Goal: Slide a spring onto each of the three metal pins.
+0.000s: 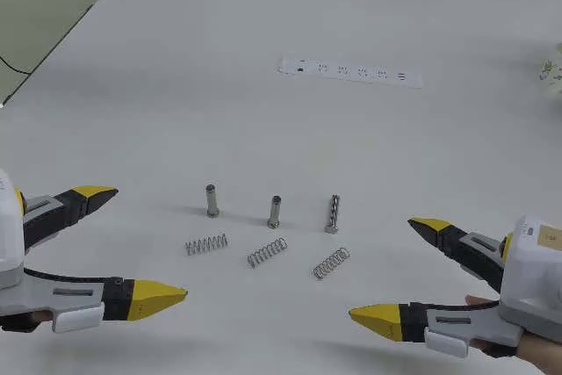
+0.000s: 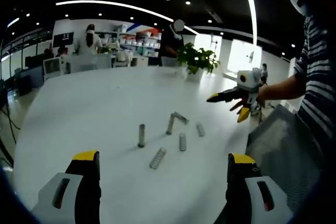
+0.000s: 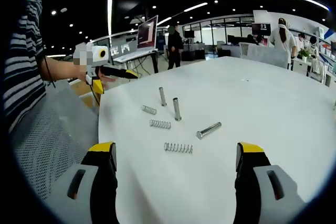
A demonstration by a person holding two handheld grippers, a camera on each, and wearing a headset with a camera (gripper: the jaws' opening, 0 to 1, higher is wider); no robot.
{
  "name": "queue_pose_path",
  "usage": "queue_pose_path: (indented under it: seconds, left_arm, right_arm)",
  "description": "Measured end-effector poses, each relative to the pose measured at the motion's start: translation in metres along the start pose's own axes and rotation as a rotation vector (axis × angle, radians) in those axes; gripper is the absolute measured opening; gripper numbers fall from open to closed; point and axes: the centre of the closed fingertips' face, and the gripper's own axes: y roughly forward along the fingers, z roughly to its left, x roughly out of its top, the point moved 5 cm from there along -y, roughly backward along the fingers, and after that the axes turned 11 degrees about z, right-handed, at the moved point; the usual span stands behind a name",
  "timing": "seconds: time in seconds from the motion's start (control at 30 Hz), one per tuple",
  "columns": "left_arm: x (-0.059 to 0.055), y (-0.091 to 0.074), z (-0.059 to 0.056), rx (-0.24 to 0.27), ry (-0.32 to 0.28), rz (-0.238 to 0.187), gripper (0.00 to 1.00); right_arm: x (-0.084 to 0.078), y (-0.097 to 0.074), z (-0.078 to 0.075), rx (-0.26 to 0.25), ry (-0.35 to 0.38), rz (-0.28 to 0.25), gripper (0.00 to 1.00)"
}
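0/3 so far. Our left gripper (image 1: 149, 241) and right gripper (image 1: 381, 267): jaws spread, empty. Three springs (image 1: 267, 252) lie loose on the tabletop (image 1: 176, 85) just beside the pins (image 1: 274, 212); rightmost pin (image 3: 209, 129) lies flat.

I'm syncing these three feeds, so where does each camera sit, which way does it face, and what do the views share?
Head view: on the person's head, looking down at the table; left gripper and right gripper show, open.
Left gripper view: on the left gripper, facing rightward over the pins; own jaws below, striped shirt at right.
Right gripper view: on the right gripper, facing leftward over the springs; own jaws below, striped shirt at left.
Shared: each gripper view shows the other gripper.
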Motion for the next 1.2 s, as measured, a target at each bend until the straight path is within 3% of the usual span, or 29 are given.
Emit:
queue_pose_path:
  seconds: [1.2]
  left_arm:
    - [0.0023,0.002,-0.0038,-0.02,0.005,-0.014,0.98]
  right_arm:
    - [-0.0054,-0.0026,-0.0039,-0.005,0.0,0.003,0.99]
